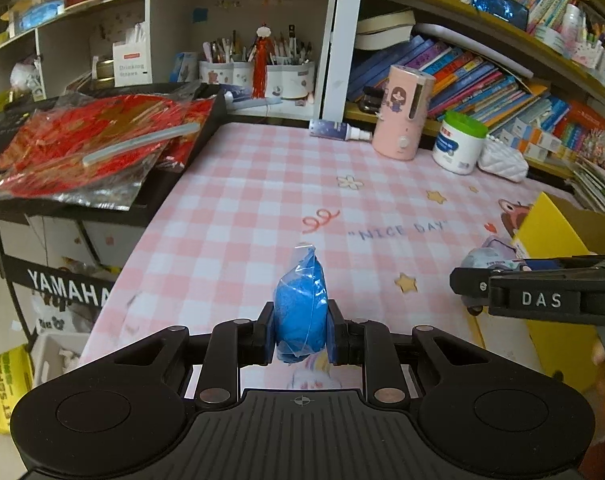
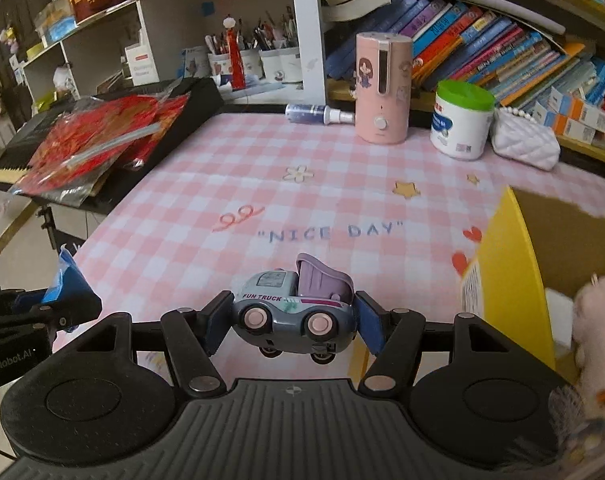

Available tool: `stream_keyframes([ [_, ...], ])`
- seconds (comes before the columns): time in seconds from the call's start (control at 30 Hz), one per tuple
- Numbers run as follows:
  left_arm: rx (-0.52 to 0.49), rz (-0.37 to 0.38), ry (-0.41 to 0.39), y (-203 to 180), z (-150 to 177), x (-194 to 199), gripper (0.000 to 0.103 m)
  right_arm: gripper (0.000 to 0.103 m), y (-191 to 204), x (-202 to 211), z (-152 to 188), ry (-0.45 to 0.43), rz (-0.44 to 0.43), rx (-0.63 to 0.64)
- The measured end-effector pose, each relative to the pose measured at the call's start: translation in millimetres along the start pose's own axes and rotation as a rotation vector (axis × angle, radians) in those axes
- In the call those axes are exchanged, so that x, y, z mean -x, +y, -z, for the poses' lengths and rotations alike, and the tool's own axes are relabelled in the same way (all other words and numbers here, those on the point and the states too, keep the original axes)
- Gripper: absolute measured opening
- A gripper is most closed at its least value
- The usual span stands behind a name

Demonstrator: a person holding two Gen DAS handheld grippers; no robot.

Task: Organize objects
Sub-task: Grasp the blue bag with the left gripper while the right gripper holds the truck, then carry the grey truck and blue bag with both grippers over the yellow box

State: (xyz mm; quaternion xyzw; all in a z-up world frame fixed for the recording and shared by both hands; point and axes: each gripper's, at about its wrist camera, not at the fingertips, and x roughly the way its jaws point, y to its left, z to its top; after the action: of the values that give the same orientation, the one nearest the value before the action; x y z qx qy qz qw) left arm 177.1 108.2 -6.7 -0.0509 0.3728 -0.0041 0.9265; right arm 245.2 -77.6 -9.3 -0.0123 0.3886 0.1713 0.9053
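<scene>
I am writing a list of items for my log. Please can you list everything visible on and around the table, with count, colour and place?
blue clay lump in clear plastic wrap: 1, blue, between left gripper fingers
grey-blue toy truck with lilac tipper: 1, grey-blue and lilac, between right gripper fingers
yellow cardboard box: 1, yellow, table's right side
pink cylindrical humidifier: 1, pink, table's far edge
white jar with green lid: 1, white, right of humidifier
white quilted pouch: 1, white, right of jar
small spray bottle: 1, blue, lying left of humidifier
pink checked tablecloth: 1, pink-white, covers table
left gripper: 1, black
right gripper: 1, black
</scene>
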Motion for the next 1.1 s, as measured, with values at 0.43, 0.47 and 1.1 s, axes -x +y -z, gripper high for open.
stream_keyframes([
  [0.43, -0.027, 0.035, -0.017, -3, 34, 38, 0.022, 0.062, 21, 36, 35, -0.005, 0.016, 0.007],
  [0.47, -0.029, 0.038, -0.016, -3, 38, 41, 0.022, 0.062, 22, 39, 39, -0.004, 0.018, 0.005],
  [1.1, -0.096, 0.089, 0.017, -3, 103, 105, 0.022, 0.062, 49, 103, 122, 0.015, 0.034, -0.069],
])
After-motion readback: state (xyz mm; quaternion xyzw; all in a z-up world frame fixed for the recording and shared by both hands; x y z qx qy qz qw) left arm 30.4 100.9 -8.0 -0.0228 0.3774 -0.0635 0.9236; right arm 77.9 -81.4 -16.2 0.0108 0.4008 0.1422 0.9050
